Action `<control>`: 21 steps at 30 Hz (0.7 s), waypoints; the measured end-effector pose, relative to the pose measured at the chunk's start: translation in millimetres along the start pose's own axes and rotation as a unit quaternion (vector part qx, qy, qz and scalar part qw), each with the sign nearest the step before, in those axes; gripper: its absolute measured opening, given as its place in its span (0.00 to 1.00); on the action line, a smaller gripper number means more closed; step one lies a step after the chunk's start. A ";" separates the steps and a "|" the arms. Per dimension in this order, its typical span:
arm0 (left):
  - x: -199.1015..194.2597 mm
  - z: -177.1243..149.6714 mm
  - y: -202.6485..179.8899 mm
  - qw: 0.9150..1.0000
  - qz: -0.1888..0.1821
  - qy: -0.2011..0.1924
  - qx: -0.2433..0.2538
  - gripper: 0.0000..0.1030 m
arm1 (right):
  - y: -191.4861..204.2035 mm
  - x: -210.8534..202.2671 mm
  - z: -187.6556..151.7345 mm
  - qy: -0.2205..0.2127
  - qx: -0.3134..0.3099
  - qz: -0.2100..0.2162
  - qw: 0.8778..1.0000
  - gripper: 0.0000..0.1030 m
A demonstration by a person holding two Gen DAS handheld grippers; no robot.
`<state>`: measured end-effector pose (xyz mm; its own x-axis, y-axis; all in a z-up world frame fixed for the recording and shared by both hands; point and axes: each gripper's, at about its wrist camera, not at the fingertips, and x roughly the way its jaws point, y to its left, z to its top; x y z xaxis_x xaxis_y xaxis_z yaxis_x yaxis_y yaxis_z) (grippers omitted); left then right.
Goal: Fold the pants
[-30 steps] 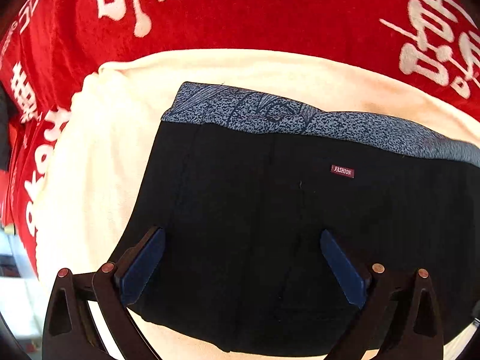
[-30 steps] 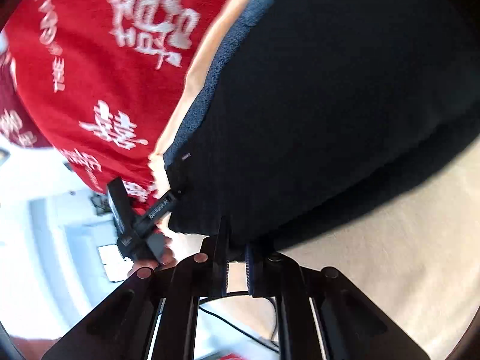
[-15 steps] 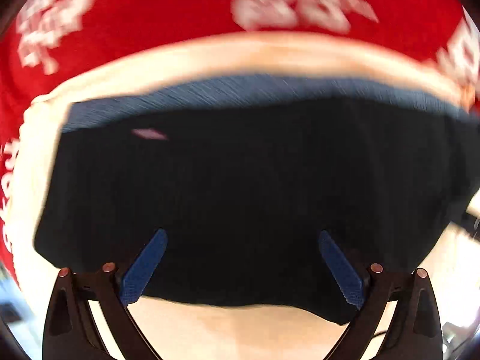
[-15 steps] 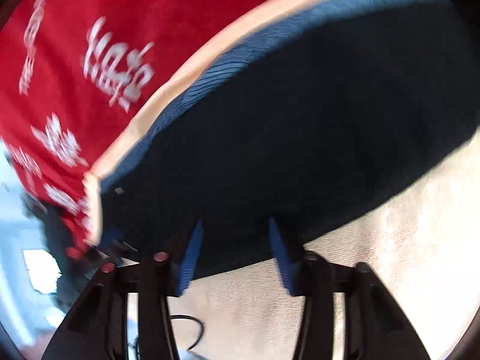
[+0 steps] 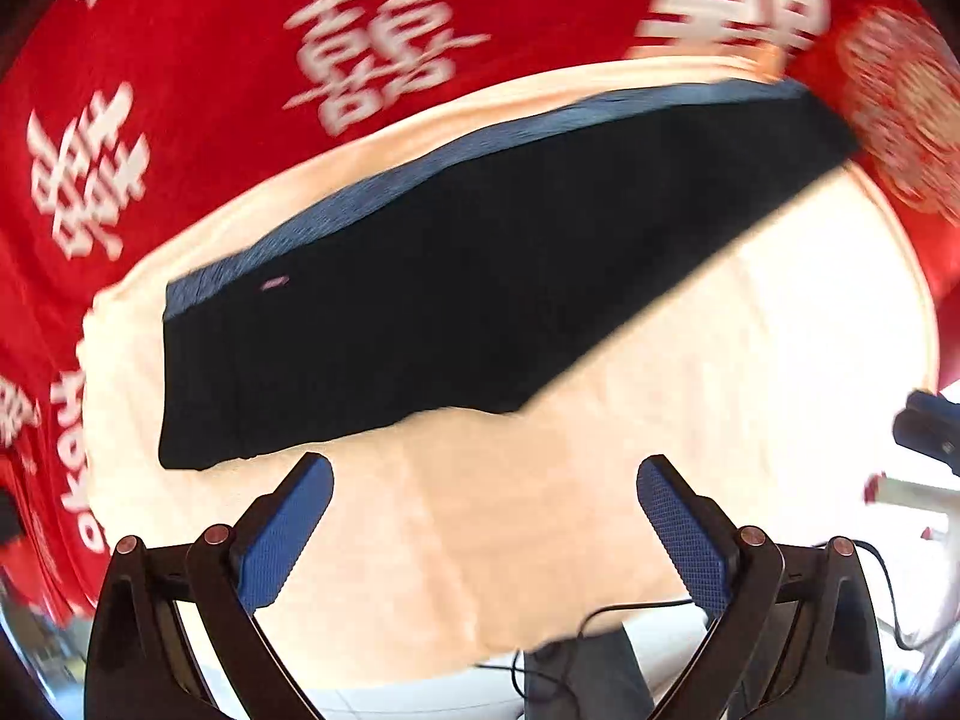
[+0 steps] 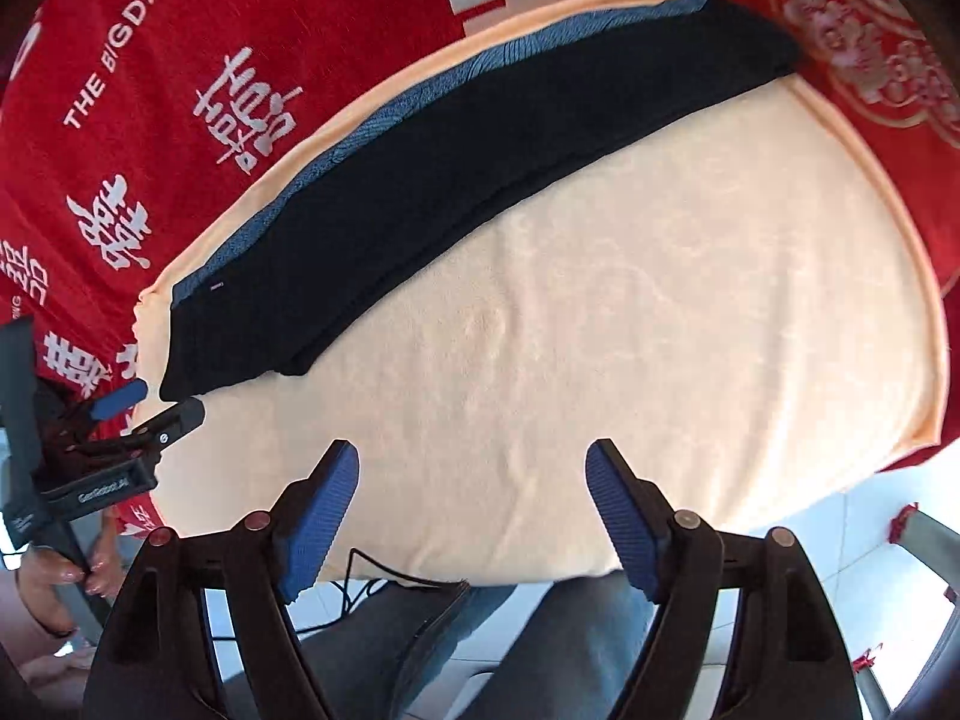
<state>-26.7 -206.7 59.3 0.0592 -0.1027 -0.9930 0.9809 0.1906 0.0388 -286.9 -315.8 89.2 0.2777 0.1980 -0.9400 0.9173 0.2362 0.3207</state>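
Both grippers have backed off the pants since a second ago: your right gripper (image 6: 471, 504), then clamped on the near hem, is now spread wide and holding nothing; your left gripper (image 5: 483, 519), spread over the black cloth then, hangs released above bare towel (image 5: 540, 510).

Near: blue pads (image 6: 318, 516) over cream towel, nothing between them.

Mid: pants (image 5: 456, 276) lie folded in a long black band across the towel's far half, apart from both grippers.

Far: blue-grey waistband (image 5: 420, 180) along the far edge, then the red cloth (image 5: 210, 60).

Handling, judged: light, limp knit; it will sag and drag unless pinched through all layers. Take the short end corners, near hem and waistband side, and carry them across together.

Not resolved: layer count in the fold, the small label's text, the left view's blurred far edge. Your left hand (image 6: 42, 582) is cut off at the frame edge.
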 end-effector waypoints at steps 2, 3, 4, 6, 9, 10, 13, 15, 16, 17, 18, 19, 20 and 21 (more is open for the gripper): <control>-18.8 -3.9 -21.7 1.000 -0.012 -0.009 0.025 0.99 | 8.9 -13.0 -5.5 -0.004 0.004 -0.012 1.000 0.80; -30.2 -2.1 -27.6 0.999 -0.022 -0.014 0.040 0.99 | 12.9 -17.4 -7.5 -0.005 0.005 -0.016 1.000 0.80; -39.6 -4.0 -37.1 0.998 -0.030 -0.018 0.048 0.99 | 13.7 -23.8 -8.8 -0.002 0.006 -0.020 1.000 0.80; -57.7 -4.8 -49.7 0.997 -0.045 -0.021 0.060 0.99 | 17.4 -39.5 -12.4 -0.011 0.006 -0.023 1.000 0.80; -78.9 -3.8 -61.8 0.994 -0.078 -0.032 0.070 0.99 | 30.9 -51.4 -11.4 -0.021 0.003 -0.031 0.999 0.81; -83.2 -3.5 -64.3 0.993 -0.082 -0.037 0.074 0.99 | 32.7 -54.4 -10.7 -0.023 0.001 -0.033 0.999 0.81; -91.2 1.4 -67.3 0.991 -0.093 -0.047 0.089 0.99 | 38.6 -67.4 -7.2 -0.039 -0.007 -0.042 0.998 0.81; -97.0 6.7 -70.3 0.989 -0.100 -0.055 0.090 0.99 | 40.9 -76.4 -4.4 -0.051 -0.010 -0.048 0.997 0.82; -98.9 8.3 -70.6 0.989 -0.103 -0.058 0.089 0.99 | 41.5 -80.3 -3.0 -0.057 -0.009 -0.051 0.997 0.84; -101.6 10.2 -71.3 0.988 -0.108 -0.063 0.088 0.99 | 42.1 -81.7 -1.6 -0.061 -0.009 -0.053 0.997 0.84; -104.5 12.4 -71.0 0.987 -0.114 -0.070 0.085 0.99 | 42.4 -84.2 -0.4 -0.065 -0.008 -0.057 0.996 0.85; -107.6 13.8 -70.7 0.986 -0.118 -0.080 0.082 0.99 | 42.7 -86.3 0.5 -0.068 -0.007 -0.060 0.996 0.85; -111.3 14.0 -70.5 0.986 -0.119 -0.090 0.079 0.99 | 42.7 -87.5 0.9 -0.069 -0.006 -0.063 0.996 0.85; -117.7 14.7 -70.3 0.984 -0.120 -0.108 0.076 0.99 | 43.0 -90.2 1.3 -0.071 -0.005 -0.066 0.995 0.85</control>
<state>-99.9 -222.3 175.2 -0.1557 -0.3347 -0.9294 0.9868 -0.0104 -0.1616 -272.2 -324.8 187.6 0.1930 0.0275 -0.9808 0.9457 0.2613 0.1934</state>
